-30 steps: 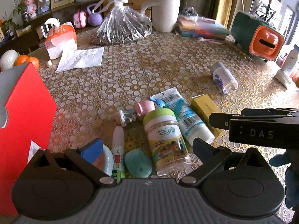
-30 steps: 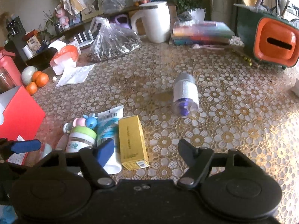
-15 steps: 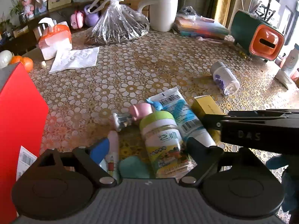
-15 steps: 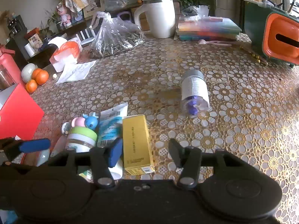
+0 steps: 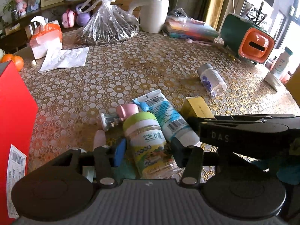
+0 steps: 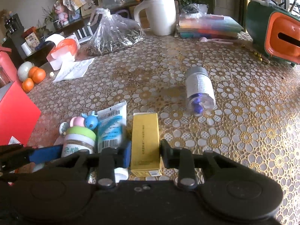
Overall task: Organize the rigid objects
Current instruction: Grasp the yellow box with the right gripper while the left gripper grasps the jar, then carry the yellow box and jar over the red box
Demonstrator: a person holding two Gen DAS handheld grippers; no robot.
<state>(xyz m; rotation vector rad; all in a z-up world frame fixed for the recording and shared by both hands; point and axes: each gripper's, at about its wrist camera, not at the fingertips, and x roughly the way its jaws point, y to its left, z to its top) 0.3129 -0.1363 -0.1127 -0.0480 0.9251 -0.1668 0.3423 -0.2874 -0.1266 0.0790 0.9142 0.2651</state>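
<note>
A green-capped bottle (image 5: 148,140) lies on the flowered tablecloth (image 5: 131,71). My left gripper (image 5: 148,150) straddles it and its jaws are closing; a thin gap still shows beside the blue pad. A yellow box (image 6: 145,140) lies to the right of a blue-and-white tube (image 6: 110,127). My right gripper (image 6: 145,151) is closing on the box, and both pads touch its long sides. Pink and blue whale toys (image 5: 131,108) sit just beyond the bottle's cap. The right gripper's black finger (image 5: 234,133) crosses the left wrist view over the box's near end.
A clear pill bottle (image 6: 199,90) lies alone further right. A red box (image 5: 13,121) stands at the left edge. At the back are a white mug (image 5: 153,13), a bag of seeds (image 5: 108,28), stacked books (image 6: 208,26) and a green-and-orange holder (image 5: 249,39).
Both grippers' jaws have narrowed a lot. The left fingers have drawn in around the green-capped bottle, and the right fingers have come in onto the yellow box.
</note>
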